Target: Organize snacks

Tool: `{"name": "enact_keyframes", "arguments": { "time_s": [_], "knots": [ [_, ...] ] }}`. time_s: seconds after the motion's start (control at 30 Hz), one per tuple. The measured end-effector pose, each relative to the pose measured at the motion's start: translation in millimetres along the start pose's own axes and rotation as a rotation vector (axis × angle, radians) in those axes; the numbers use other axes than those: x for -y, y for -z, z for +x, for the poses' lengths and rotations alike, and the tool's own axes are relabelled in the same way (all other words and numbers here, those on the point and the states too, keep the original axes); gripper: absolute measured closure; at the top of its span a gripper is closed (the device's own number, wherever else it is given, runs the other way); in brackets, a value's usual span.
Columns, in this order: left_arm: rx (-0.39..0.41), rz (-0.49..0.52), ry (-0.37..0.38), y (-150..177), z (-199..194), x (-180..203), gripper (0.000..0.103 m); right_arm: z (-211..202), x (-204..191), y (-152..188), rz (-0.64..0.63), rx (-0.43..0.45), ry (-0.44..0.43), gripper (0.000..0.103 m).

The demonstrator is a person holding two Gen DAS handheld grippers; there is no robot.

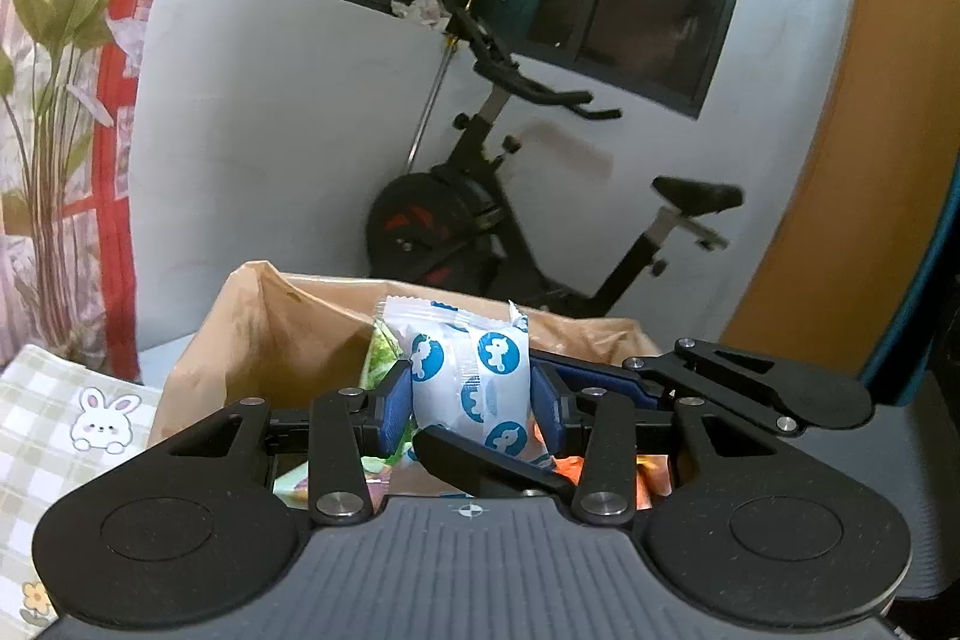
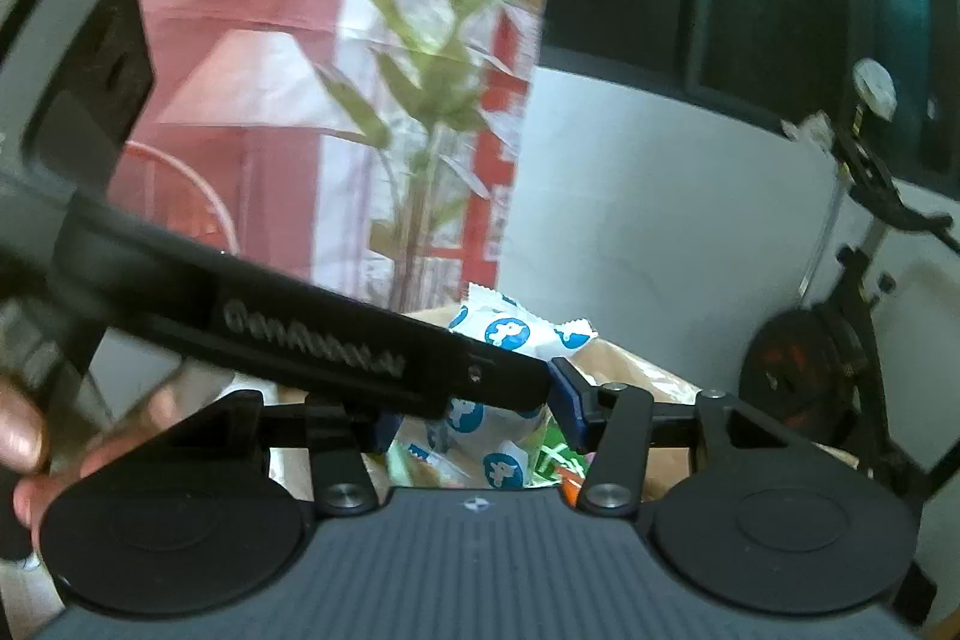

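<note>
Both tongs clamped on one white snack packet point(image 1: 468, 376): left tongs point(image 1: 471, 400) squeezing its middle, right tongs point(image 2: 474, 412) alongside, above the open brown paper bag point(image 1: 252, 328). Risk: uneven pulling, torn wrapper or packet slipping outside bag.

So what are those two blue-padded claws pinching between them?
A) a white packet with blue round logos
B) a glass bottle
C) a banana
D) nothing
A: the left gripper pads press the white snack packet with blue logos above the brown paper bag.
</note>
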State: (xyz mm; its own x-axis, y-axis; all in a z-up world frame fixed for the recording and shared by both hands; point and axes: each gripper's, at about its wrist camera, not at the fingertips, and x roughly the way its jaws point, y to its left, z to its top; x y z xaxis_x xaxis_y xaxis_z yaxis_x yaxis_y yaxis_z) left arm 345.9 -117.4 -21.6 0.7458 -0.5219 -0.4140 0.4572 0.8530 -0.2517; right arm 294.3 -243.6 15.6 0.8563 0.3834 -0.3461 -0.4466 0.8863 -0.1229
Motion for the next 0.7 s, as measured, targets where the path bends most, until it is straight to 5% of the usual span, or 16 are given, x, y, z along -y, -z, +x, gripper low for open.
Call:
{"name": "enact_keyframes", "arguments": {
  "time_s": [0.17,0.3,0.7],
  "knots": [
    [-0.06,0.002,-0.038,3.1,13.3,-5.2,0.057,18.9,9.8,8.9,0.046,-0.05,0.014,0.051],
    [-0.063,0.026,-0.112,4.0,9.0,-11.0,0.045,21.4,10.1,16.8,0.04,-0.08,0.046,0.049],
    [-0.009,0.081,-0.218,-8.8,-33.2,-2.6,0.015,-17.6,23.1,15.0,0.134,-0.047,0.139,0.013]
  ]
}}
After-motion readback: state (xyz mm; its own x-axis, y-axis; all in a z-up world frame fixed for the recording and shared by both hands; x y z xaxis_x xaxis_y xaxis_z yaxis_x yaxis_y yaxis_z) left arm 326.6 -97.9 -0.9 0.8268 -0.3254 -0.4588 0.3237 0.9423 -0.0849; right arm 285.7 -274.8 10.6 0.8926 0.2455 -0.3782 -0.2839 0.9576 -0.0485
